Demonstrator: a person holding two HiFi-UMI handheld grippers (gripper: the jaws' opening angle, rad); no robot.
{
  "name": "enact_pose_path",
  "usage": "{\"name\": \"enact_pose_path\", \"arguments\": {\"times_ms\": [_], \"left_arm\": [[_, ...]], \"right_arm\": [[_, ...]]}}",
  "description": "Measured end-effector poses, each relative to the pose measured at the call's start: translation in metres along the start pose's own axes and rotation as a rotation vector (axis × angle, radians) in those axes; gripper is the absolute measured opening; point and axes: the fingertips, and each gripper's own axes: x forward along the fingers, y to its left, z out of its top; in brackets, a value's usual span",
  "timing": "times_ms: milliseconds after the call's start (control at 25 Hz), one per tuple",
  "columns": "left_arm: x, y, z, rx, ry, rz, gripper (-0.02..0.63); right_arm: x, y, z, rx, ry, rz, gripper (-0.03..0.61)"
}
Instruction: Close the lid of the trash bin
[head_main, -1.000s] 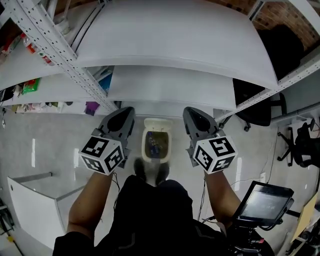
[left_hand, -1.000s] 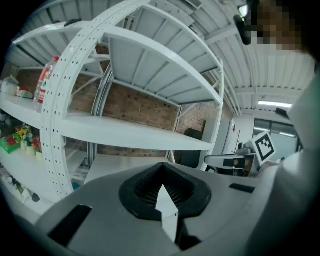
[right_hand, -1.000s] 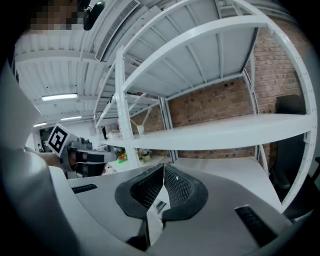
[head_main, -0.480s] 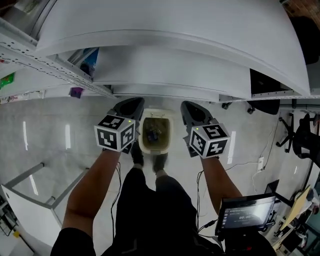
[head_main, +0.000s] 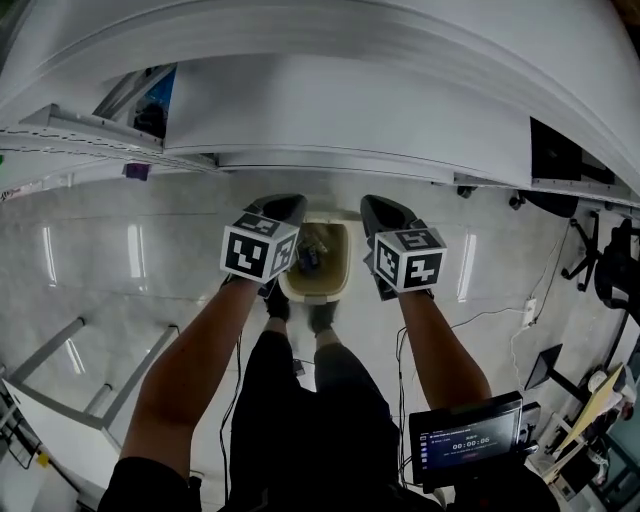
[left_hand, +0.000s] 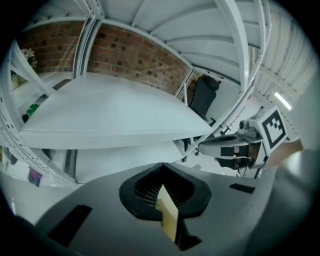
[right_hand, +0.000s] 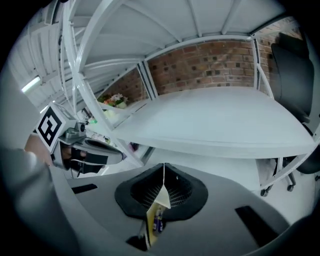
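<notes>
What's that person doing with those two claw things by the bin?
A person stands over a trash bin on the floor, a claw in each hand. The left claw and right claw hang either side of it, both shut and empty. The bin is open, with rubbish showing inside.

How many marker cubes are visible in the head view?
2. The left cube rides on the left tongs, left of the open trash bin; the right cube on the right tongs, right of it. None looks hidden.
</notes>
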Motion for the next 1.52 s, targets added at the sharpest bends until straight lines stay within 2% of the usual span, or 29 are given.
{"name": "enact_pose_path", "arguments": {"times_ms": [80, 240, 440, 640, 760, 920, 1120, 1320, 1520], "left_arm": [[0.009, 0.001, -0.011, -0.006, 0.021, -0.002, -0.009], [0.01, -0.001, -0.019, -0.034, 0.008, -0.008, -0.009], [0.0, -0.012, -0.046, -0.024, 0.056, -0.018, -0.009], [-0.014, -0.034, -0.097, -0.071, 0.1, -0.045, -0.009], [-0.014, -0.045, -0.144, -0.086, 0.167, -0.052, -0.009], [-0.001, -0.048, -0.205, -0.088, 0.259, -0.06, -0.009], [0.026, -0.044, -0.267, -0.058, 0.335, -0.072, -0.009], [0.051, -0.027, -0.302, -0.113, 0.342, -0.042, -0.009], [0.066, -0.021, -0.314, -0.124, 0.372, -0.013, -0.009]], "right_arm": [[0.008, -0.001, -0.012, 0.002, 0.026, 0.003, 0.009], [0.007, 0.001, -0.032, 0.011, 0.041, 0.012, 0.009], [-0.004, 0.013, -0.057, 0.028, 0.066, 0.029, 0.009], [-0.028, 0.032, -0.109, 0.076, 0.127, 0.047, 0.009], [-0.036, 0.043, -0.155, 0.085, 0.193, 0.062, 0.009], [-0.031, 0.051, -0.219, 0.112, 0.284, 0.081, 0.009], [-0.014, 0.051, -0.276, 0.117, 0.363, 0.107, 0.009], [0.016, 0.041, -0.318, 0.083, 0.406, 0.088, 0.009], [0.029, 0.03, -0.34, 0.103, 0.433, 0.06, 0.009]]}}
